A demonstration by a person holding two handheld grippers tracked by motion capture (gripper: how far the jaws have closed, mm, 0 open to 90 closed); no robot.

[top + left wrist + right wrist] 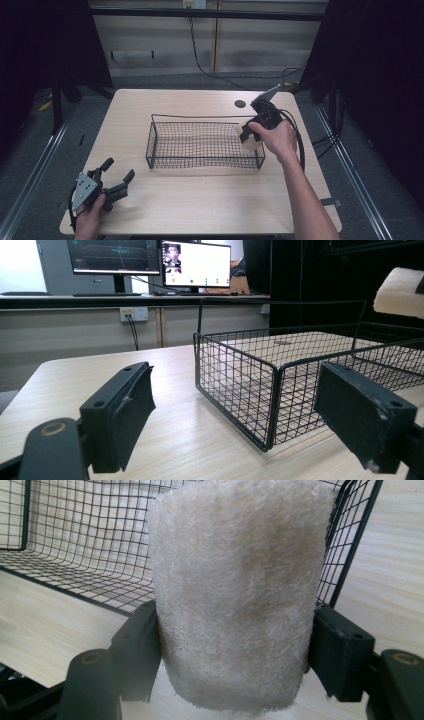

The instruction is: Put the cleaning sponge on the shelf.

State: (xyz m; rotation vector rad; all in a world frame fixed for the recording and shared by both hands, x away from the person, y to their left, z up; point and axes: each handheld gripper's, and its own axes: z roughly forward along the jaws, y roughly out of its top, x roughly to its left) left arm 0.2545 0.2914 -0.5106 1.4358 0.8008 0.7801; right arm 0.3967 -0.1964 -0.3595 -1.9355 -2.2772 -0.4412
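Note:
A rolled cream towel [235, 595] is clamped between the two black jaws of my right gripper [234, 652], which is shut on it. In the high view that right gripper [248, 135] holds the rolled towel [250, 137] over the right end of a black wire basket [165, 147]. The basket's mesh [75, 535] lies just behind the towel. My left gripper [116, 176] rests near the table's front left corner, jaws wide apart with nothing between them. From the left gripper view, the basket [235, 390] stands ahead and the towel [400, 290] hangs at the upper right.
The light wooden table [200, 200] has a dark round hole [240, 104] at its back right. The basket holds nothing. Monitors [150, 260] and a wall socket [134, 314] stand beyond the table's far side. Cables run along the floor behind.

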